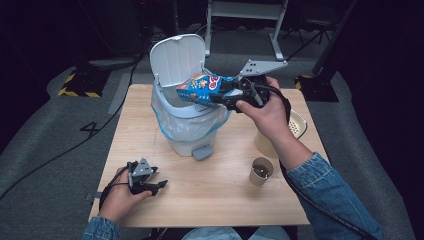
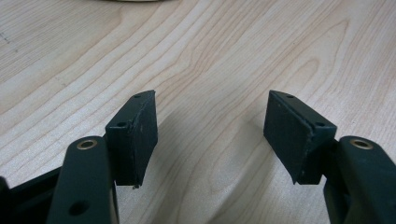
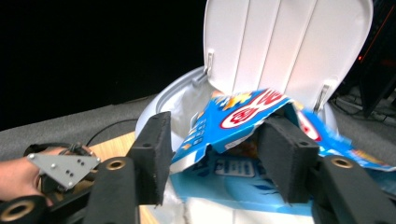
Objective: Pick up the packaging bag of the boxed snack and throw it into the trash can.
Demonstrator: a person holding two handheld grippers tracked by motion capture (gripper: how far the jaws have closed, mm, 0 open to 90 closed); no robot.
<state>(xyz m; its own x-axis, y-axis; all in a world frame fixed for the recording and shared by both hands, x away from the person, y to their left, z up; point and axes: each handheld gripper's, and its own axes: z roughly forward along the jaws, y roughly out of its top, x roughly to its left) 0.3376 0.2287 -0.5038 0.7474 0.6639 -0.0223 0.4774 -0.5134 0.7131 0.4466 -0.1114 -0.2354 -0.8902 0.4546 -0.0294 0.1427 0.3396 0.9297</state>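
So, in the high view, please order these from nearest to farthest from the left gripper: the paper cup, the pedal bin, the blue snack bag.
1. Pedal bin, beyond the left gripper, mid-table.
2. Paper cup, to its right.
3. Blue snack bag, over the bin's opening.
The first two are nearly too close to call.

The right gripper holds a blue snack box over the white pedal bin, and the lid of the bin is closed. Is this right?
Not quite: the lid of the white pedal bin stands open, as the high view shows. The right gripper is over it with the blue snack box.

Table (image 1: 210,195) (wooden) bears bin (image 1: 192,135), cup (image 1: 261,171).
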